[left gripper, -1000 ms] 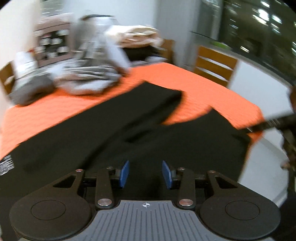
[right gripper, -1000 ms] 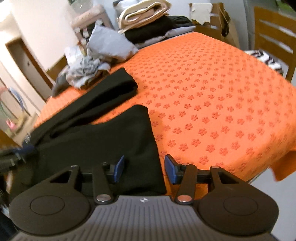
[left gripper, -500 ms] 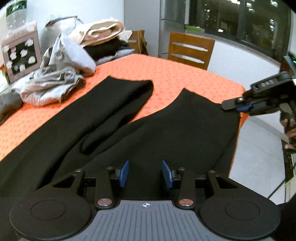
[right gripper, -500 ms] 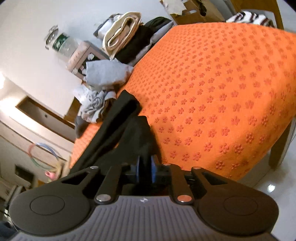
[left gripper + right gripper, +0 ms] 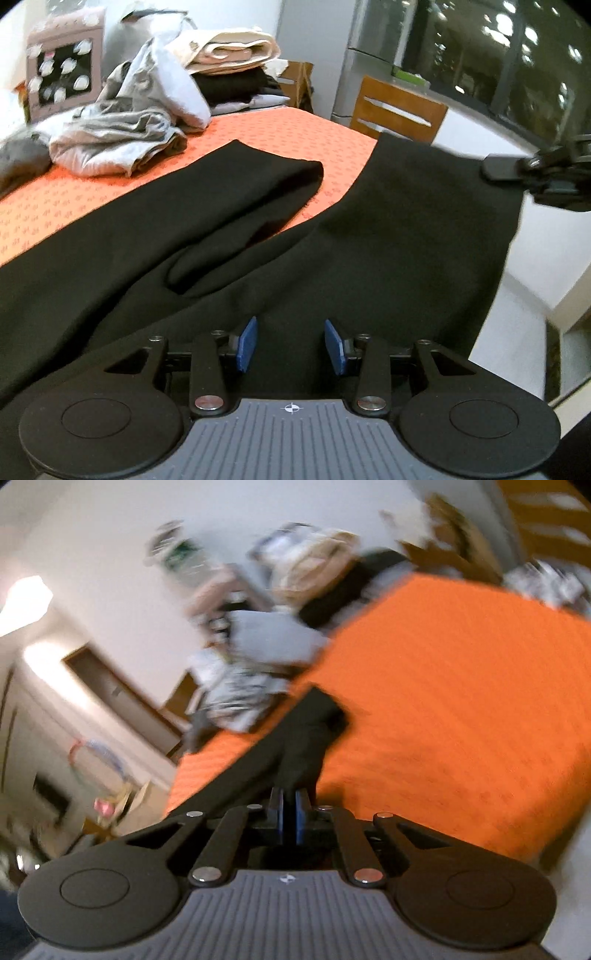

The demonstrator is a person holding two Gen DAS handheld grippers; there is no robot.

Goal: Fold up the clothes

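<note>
Black trousers (image 5: pixel 388 236) lie spread on the orange-covered table (image 5: pixel 280 125), one leg (image 5: pixel 236 192) flat and pointing away. The other leg (image 5: pixel 436 192) is lifted at its far hem corner, where my right gripper (image 5: pixel 493 170) is shut on the cloth. In the blurred right wrist view the right gripper (image 5: pixel 290 812) has its blue pads (image 5: pixel 302 812) pressed together on black fabric (image 5: pixel 295 749) that stretches away from them. My left gripper (image 5: pixel 290 345) hovers low over the near part of the trousers, its blue pads (image 5: pixel 246 343) apart and pressing on nothing.
A heap of grey and white clothes (image 5: pixel 122 133) and a stack of folded items (image 5: pixel 232 59) sit at the table's far left. A wooden chair (image 5: pixel 397 107) stands past the far edge. The table's right edge drops to a pale floor (image 5: pixel 528 295).
The right gripper closed on the hem of the nearer trouser leg and rose with it, lifting that corner off the table. The left gripper stayed low over the trousers.
</note>
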